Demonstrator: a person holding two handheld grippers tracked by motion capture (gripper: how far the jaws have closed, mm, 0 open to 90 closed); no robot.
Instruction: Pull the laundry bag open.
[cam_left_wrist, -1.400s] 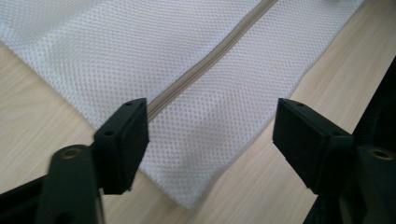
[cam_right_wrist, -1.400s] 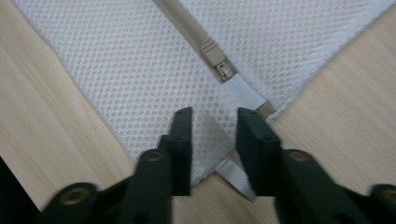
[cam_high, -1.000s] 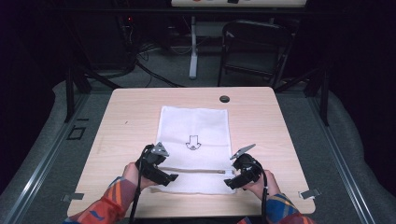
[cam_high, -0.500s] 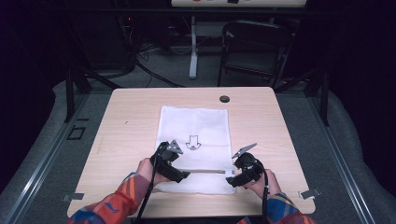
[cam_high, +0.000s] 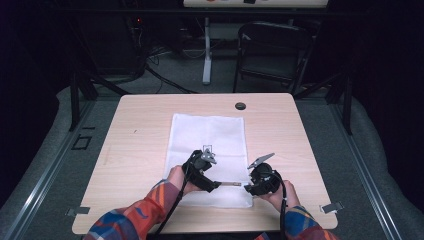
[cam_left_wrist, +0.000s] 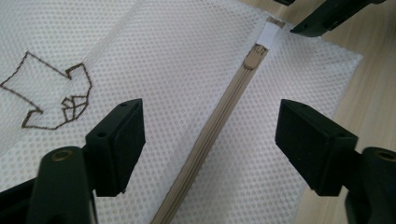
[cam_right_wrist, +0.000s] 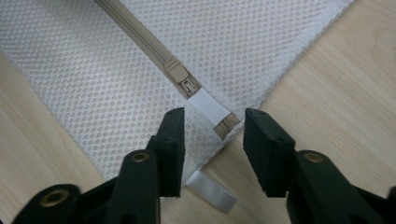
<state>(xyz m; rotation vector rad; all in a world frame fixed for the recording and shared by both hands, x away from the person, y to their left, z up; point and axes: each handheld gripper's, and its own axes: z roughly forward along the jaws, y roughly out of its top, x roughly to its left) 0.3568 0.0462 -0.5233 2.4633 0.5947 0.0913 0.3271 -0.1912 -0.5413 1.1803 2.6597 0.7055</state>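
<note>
**Anchor the bag end, then draw the zipper**

The mesh laundry bag (cam_high: 210, 150) lies flat on the table (cam_high: 140, 130), apparently empty. Your right gripper (cam_right_wrist: 212, 135) jaws have just been narrowing around the zipper end tab (cam_right_wrist: 208, 106), not yet pinching. Clamp it firmly. Your left gripper (cam_left_wrist: 210, 135) hovers wide over the zipper (cam_left_wrist: 219, 116); take the slider (cam_left_wrist: 254, 57).

The high view looks forward and down from above the person's side onto the whole table (cam_high: 150, 125), while both gripper views look closely along their jaws and share the beige zipper (cam_left_wrist: 219, 116) end of the white mesh bag (cam_right_wrist: 289, 42).
</note>
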